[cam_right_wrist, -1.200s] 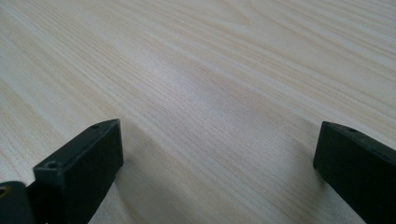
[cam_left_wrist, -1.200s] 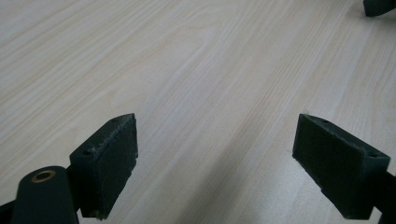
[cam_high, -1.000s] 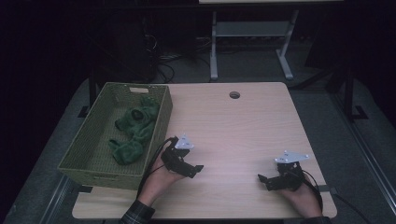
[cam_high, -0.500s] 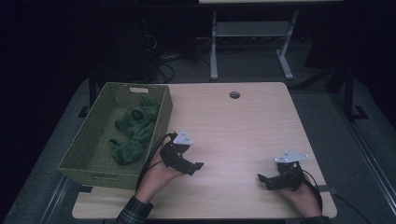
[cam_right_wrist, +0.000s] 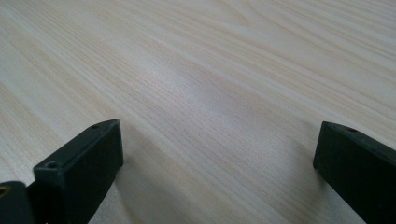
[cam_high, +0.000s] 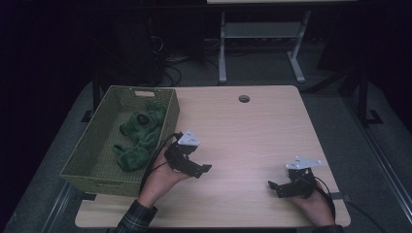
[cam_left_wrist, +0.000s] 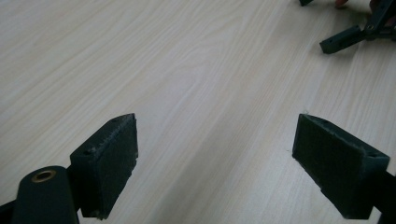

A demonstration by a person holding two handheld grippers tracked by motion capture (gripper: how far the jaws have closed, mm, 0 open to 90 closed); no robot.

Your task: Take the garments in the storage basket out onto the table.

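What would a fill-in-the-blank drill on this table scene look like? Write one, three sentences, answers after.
1. The green plush toys lie inside the ____.
2. The left gripper is ____, with only bare table between its fingers.
3. The right gripper rests near the table's ____ edge.

Missing words: basket; open; front
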